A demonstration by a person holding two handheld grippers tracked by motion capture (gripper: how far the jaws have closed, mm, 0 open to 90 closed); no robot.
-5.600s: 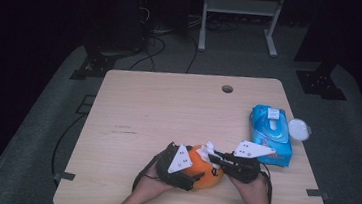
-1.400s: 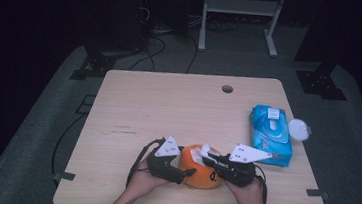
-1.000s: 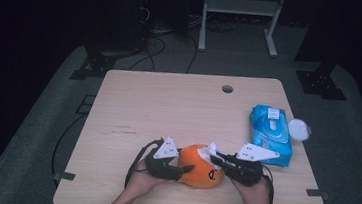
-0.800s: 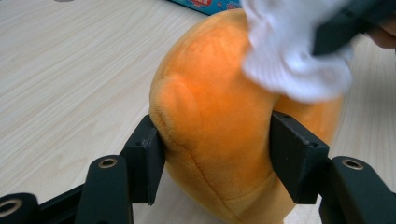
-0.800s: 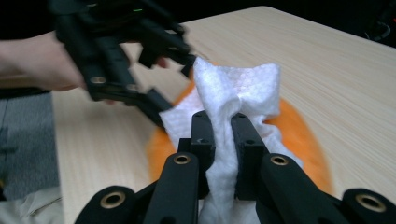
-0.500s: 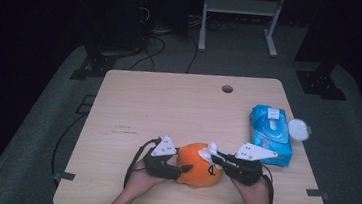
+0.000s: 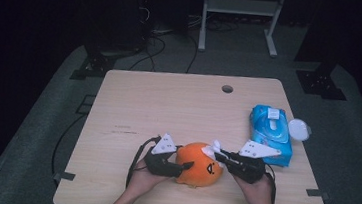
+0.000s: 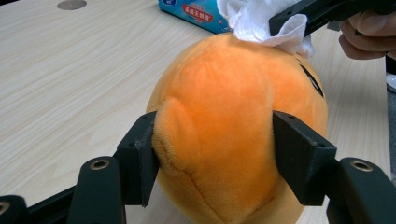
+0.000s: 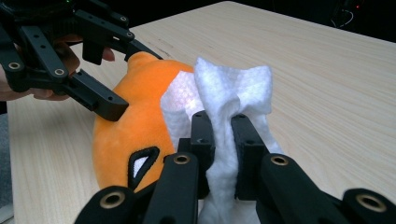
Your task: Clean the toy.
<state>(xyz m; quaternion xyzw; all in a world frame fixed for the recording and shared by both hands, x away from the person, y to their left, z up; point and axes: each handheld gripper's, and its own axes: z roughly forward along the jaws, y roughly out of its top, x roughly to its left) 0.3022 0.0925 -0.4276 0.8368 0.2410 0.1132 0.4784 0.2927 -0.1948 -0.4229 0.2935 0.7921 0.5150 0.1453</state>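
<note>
An orange plush toy [image 7: 198, 165] with a black stitched eye lies near the table's front edge. My left gripper [image 7: 180, 168] clamps it from the left; in the left gripper view the two pads press into the plush toy [image 8: 233, 126] on both sides. My right gripper [image 7: 218, 155] is shut on a crumpled white wipe [image 9: 224, 100], which rests on the toy's upper right side [image 9: 126, 126]. The wipe [image 8: 261, 23] also appears at the top of the left gripper view, under the other gripper's jaw.
A blue pack of wet wipes [image 7: 271, 133] lies at the right side of the table, with a round white lid [image 7: 299, 129] beside it. A cable hole [image 7: 227, 89] is at the table's [image 7: 168, 111] far edge. Dark stands surround the table.
Both grippers stay on the toy. The right gripper with the wipe has shifted slightly up and left across the toy's top. The toy has turned a little.
</note>
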